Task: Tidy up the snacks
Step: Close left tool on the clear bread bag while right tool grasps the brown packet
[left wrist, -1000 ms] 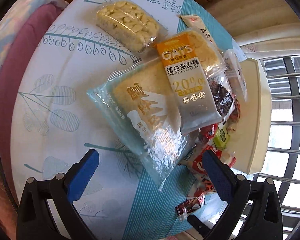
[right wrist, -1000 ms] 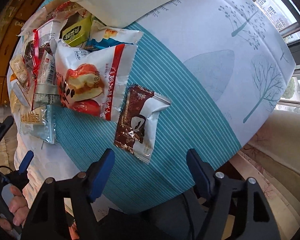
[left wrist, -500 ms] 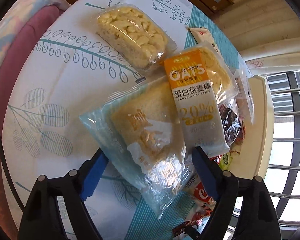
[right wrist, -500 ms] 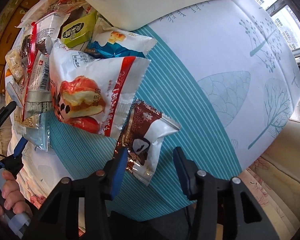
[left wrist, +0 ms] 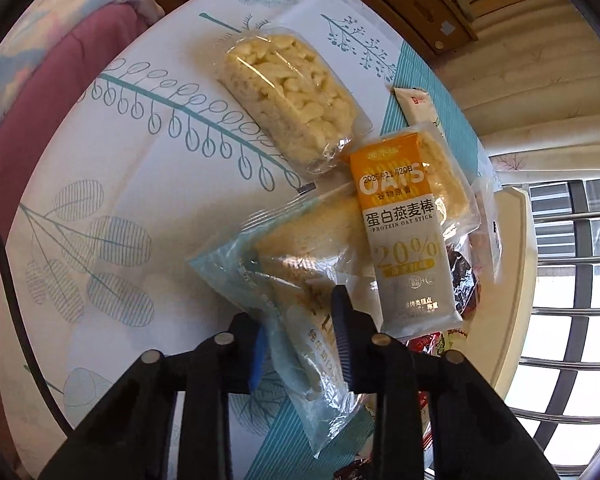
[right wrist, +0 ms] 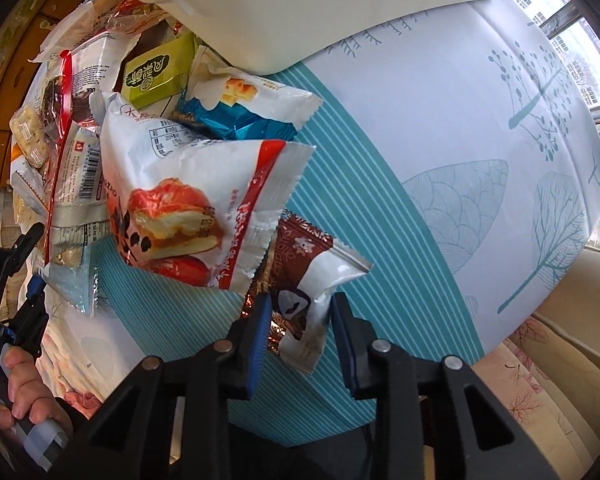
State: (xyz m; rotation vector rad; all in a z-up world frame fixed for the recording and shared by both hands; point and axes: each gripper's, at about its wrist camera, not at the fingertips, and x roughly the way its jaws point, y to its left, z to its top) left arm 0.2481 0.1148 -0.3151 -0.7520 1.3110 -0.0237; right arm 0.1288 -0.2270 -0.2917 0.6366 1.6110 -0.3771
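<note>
Blue pads on the left gripper (left wrist: 300,344) had just been closing, and they now pressed on the near end of a pale-blue bread pack (left wrist: 296,288), which bulged between them. That pack lay on the tablecloth (left wrist: 112,184), its far edge tucked under an orange-and-white oat bar (left wrist: 404,248). Beyond the bar lay a clear rice-cake pack (left wrist: 288,96), separate on the white part of the cloth. A dark wrapper (left wrist: 466,284) and red wrappers (left wrist: 428,342) showed to the right of the bar, beside the rim of a cream bin (left wrist: 512,280).

The right gripper (right wrist: 300,328) pointed steeply down at the striped teal band of the cloth. Its jaws had likewise just been closing, and a brown-and-white packet (right wrist: 304,280) sat between them, its lower end within the gap; the left pad touched the foil edge, while contact at the right pad could not be told for sure. Overlapping the packet's upper left corner was a white pastry bag (right wrist: 188,200) with a red stripe. Behind it lay a blue-and-white pack (right wrist: 244,112) and a green box (right wrist: 156,76), both close against the cream bin (right wrist: 300,12). At the left edge of that view a hand (right wrist: 24,392) gripped the other gripper's handle.
</note>
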